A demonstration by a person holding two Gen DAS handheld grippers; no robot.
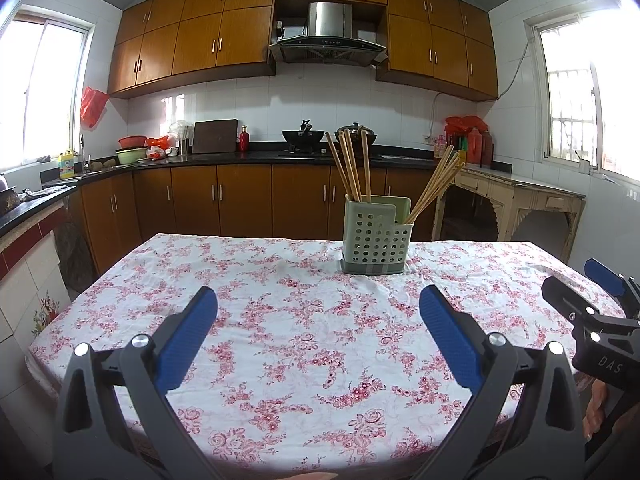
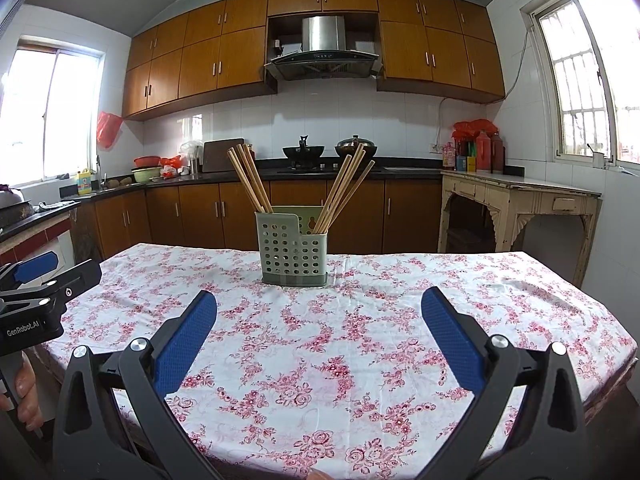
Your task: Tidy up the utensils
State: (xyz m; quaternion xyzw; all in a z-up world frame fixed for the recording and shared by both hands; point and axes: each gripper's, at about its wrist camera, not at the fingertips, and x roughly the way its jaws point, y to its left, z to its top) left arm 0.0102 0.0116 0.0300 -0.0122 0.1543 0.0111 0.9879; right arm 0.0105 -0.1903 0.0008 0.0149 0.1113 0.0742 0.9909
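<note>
Where wood cabinets (image 2: 208, 60) line the kitchen, floral tablecloth (image 2: 320, 344), both grippers (image 1: 318, 308) (image 2: 319, 312) spread, empty.

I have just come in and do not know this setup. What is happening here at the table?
A person holds two grippers over a table with a flowered cloth. Both the left gripper and the right gripper are open and hold nothing. Farther back on the table stands a green holder with two compartments. Chopsticks lean in each, one bunch to the left and one to the right. No utensils lie loose on the cloth, so the sorting looks either done or not begun.
</note>
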